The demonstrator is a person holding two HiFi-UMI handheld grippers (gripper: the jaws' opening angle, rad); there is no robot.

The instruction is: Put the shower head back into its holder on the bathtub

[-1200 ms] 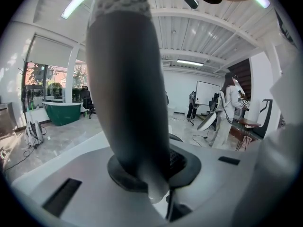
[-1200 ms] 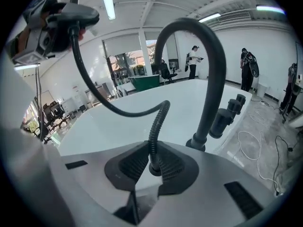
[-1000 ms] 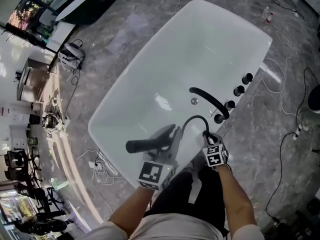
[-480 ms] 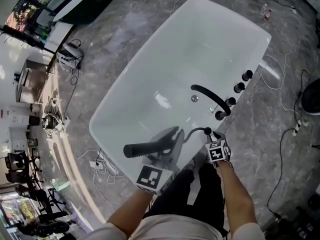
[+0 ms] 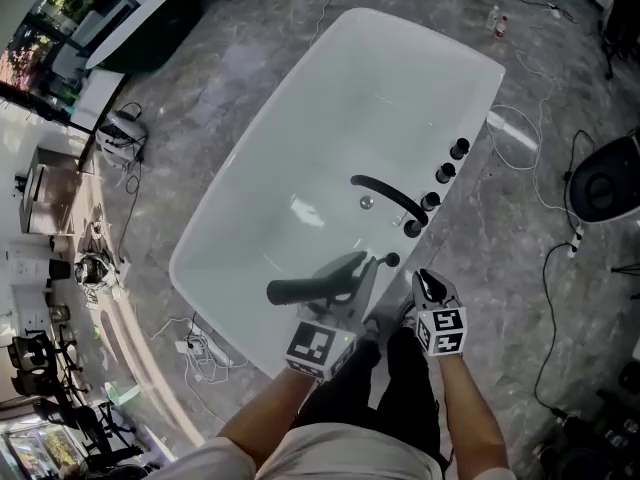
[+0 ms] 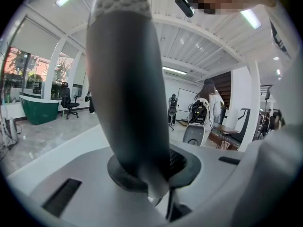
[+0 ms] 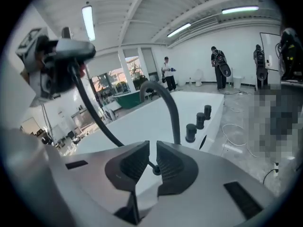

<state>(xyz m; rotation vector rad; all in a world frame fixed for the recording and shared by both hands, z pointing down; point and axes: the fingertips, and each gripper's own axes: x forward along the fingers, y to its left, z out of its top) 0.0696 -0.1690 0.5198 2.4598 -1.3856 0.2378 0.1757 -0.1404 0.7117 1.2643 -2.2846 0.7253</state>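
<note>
Right gripper (image 5: pixel 427 280) has come off the black hose (image 5: pixel 385 260), jaws just closing on nothing. Left gripper (image 5: pixel 352 271) clamps the dark grey shower head (image 5: pixel 305 290) over the white bathtub (image 5: pixel 330 118), seven o'clock of its curved black spout (image 5: pixel 385 193), ready for seating.

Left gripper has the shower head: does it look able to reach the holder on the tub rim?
Probably yes. The left gripper is shut on the shower head, whose tail end sits close beside the holder with nothing between. The right gripper, jaws just closing on nothing, stands off to the side.
</note>
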